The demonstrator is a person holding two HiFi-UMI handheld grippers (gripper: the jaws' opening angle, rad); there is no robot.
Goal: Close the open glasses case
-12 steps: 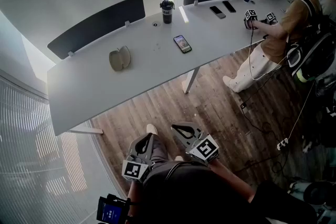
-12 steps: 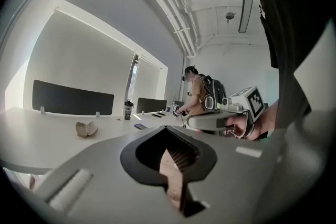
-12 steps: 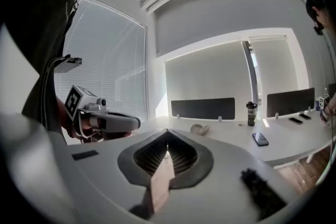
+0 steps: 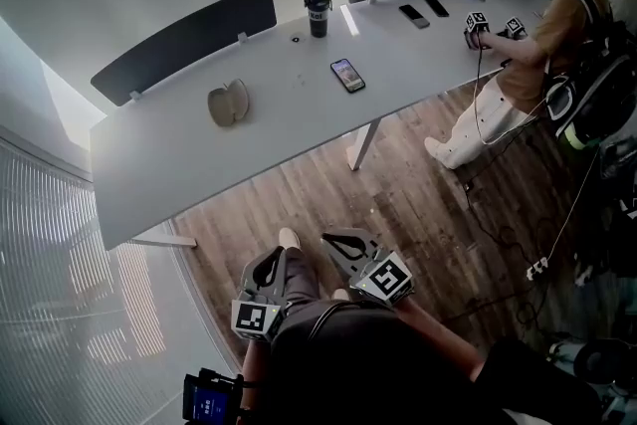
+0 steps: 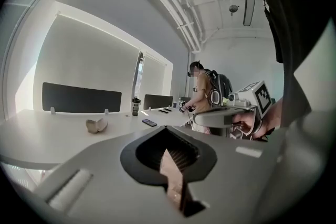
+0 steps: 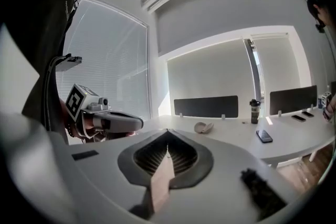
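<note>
Surface: a long white smooth curved surface (image 4: 299, 129) with a matte top, standing over a brown wood-plank floor (image 4: 418, 214).
Case: the beige open clamshell glasses case (image 4: 229, 104) lies toward the left end of the surface, between the far edge and the near edge. Its two rounded shell halves are spread flat side by side and joined along the middle.
Case, gripper views: it shows as a small pale open shell in the left gripper view (image 5: 96, 125) and in the right gripper view (image 6: 203, 127), out ahead of each pair of jaws.
Left gripper: the grey plastic left gripper (image 4: 271, 266) has its jaws pressed together to a point with nothing between them (image 5: 167, 129). It is held low over the floor, off the near edge of the surface.
Right gripper: the grey plastic right gripper (image 4: 343, 246) likewise has its jaws closed on nothing (image 6: 168, 132). It sits just beside the left one.
Case to grippers: well apart, with the near edge and a strip of floor between them.
Screens: two flat black divider panels (image 4: 184, 43) stand along the far edge.
Other items: a black cylindrical tumbler (image 4: 318, 16) stands near the far edge, and a dark flat smartphone (image 4: 347, 75) lies nearer the middle.
Right end: another person (image 4: 542, 45) sits there.
</note>
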